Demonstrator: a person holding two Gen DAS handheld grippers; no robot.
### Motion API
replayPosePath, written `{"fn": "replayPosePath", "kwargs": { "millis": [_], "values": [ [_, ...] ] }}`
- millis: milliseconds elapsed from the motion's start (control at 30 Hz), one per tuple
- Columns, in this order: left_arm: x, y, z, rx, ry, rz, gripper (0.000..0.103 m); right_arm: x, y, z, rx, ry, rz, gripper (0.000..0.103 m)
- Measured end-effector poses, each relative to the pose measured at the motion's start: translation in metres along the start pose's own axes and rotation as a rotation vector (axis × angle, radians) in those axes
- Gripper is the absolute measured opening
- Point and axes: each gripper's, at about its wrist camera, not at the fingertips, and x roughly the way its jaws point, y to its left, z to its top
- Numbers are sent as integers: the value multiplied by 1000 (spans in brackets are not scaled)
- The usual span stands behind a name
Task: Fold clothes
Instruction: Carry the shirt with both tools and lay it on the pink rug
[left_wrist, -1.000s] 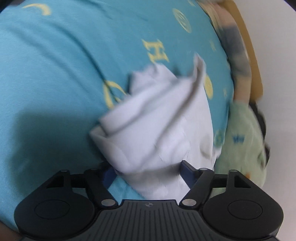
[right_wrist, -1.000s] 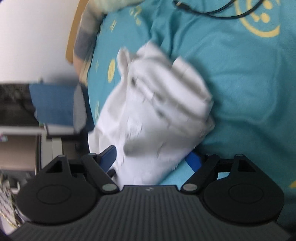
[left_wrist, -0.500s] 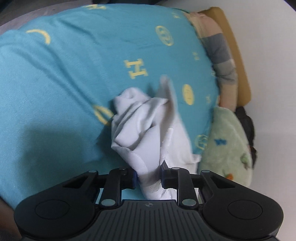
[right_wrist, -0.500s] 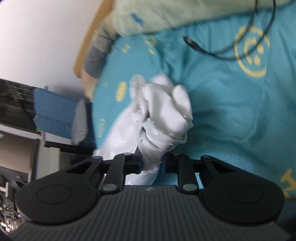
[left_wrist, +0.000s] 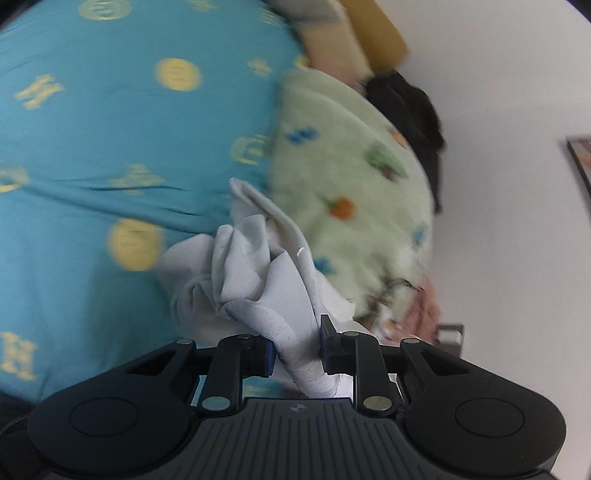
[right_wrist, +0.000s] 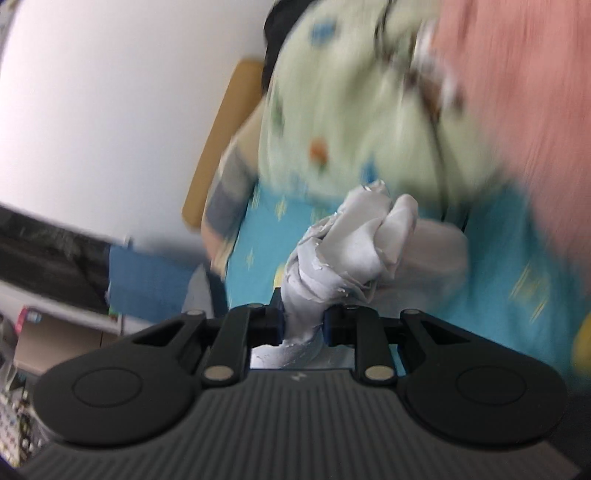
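both jaws, open around the white garment (left_wrist: 266, 280) a second ago, are now clamped on it: left gripper (left_wrist: 297, 347), right gripper (right_wrist: 303, 321). it is held bunched above the teal bedsheet (left_wrist: 92, 155), near the green blanket (left_wrist: 351, 177); spreading seems next.

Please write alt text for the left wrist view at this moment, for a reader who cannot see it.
The left gripper is shut on a bunched white garment, held over a teal bedsheet with yellow motifs. A pale green blanket with small coloured prints lies to the right, beside a white wall; the picture is motion-blurred.
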Motion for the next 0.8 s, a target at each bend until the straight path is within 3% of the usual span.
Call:
{"fn": "replayPosePath", "kwargs": {
  "millis": [100,233,300,400,467,600,700,800],
  "values": [
    [41,-85,0,94,10,-110,24,-38,16,68,-43,-129,-9,22],
    [96,-185,-6,216,17,-317,24,-95,38,145,-148,-328,-17,22],
    [129,-213,-18,286,31,-385,25,-118,39,168,-202,-430,-46,23],
    [177,-224,-42,405,34,-416,25,-133,17,174,-222,-515,-136,23],
    [209,-204,-64,461,52,-389,26,-129,-11,162,-242,-515,-222,23],
    [261,-145,-101,580,140,-208,30,-105,-86,124,-170,-418,-368,24],
    [253,-126,-113,639,91,-181,49,-104,-114,101,-143,-417,-336,25],
    [225,-138,-116,713,68,-140,52,-113,-96,94,-175,-413,-388,36]
  ]
}}
